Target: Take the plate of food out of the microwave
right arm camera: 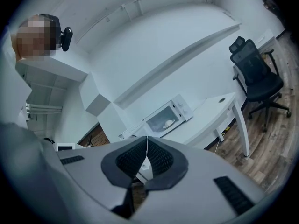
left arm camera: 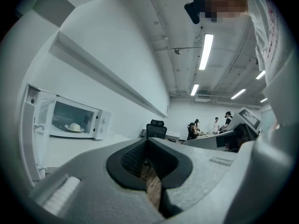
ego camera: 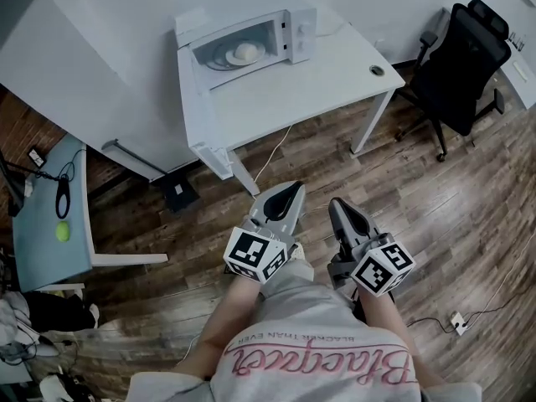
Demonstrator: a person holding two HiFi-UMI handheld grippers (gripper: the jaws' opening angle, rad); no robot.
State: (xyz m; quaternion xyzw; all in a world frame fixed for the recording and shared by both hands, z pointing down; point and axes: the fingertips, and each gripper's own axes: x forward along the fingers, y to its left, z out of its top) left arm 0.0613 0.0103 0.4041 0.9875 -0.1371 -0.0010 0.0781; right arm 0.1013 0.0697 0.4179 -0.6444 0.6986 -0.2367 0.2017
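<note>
1. Wood-plank floor (ego camera: 444, 216) fills the lower part of the head view, and the person stands on it, well back from the furniture.
2. A white counter (ego camera: 310, 82) stands ahead on slim white legs, set against a white wall.
3. A black office chair (ego camera: 465, 57) stands on the floor just off the counter's right end.
4. A white microwave (ego camera: 293, 32) sits at the counter's back left corner. Its door (ego camera: 191, 99) is swung wide open to the left, so the inside is in plain sight.
5. A small pale blue side table (ego camera: 42, 241) stands at the far left, apart from the counter.
6. The left claw (ego camera: 293, 188) is held low in front of the person's body and points toward the counter. In the left gripper view (left arm camera: 147, 140) its two jaws meet at the tips with nothing between them.
7. The right claw (ego camera: 342, 204) is held just beside the left one and points the same way. In the right gripper view (right arm camera: 147, 138) its jaws are also pressed together and hold nothing.
8. The plate of food (ego camera: 239, 54) lies inside the microwave on the round tray, with a pale mound on it. It is well apart from both claws, and shows small in the left gripper view (left arm camera: 74, 127) and the right gripper view (right arm camera: 168, 123).
9. A green ball (ego camera: 62, 231) rests on the side table.
</note>
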